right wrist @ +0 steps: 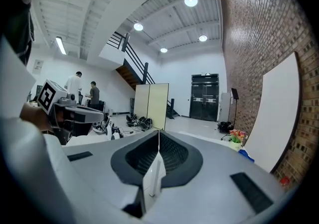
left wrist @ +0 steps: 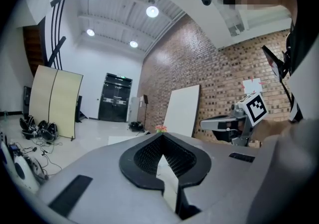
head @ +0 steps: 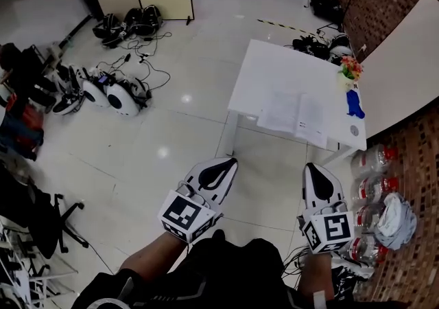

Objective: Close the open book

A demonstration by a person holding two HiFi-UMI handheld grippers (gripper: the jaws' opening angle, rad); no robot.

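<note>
The open book (head: 296, 115) lies flat, pages up, on the white table (head: 267, 71), at the table edge nearest the person and toward its right end. Beyond it on the same end stand a small pot of flowers (head: 350, 67) and a blue object (head: 354, 104), both clear of the pages. Bare floor (head: 192, 95) separates the table from the person. The left gripper (head: 229, 162) and the right gripper (head: 311, 167) are held low in the head view, both pointed roughly toward the table and well apart from the book. Each gripper view shows its own jaws pressed together at the tips with nothing between them. A row of plastic bottles (head: 374, 160) stands on the floor to the right, against the brick wall. The step in hand appears to be the approach; no contact with the book has been made. The next move calls for bringing both grippers to the table edge, then either spreading one claw to pinch the outer edge of one half, or sliding a closed tip beneath it. That half must then be swung over the spine onto the other. The second gripper would probably need to steady the opposite half so the book does not slide.
</note>
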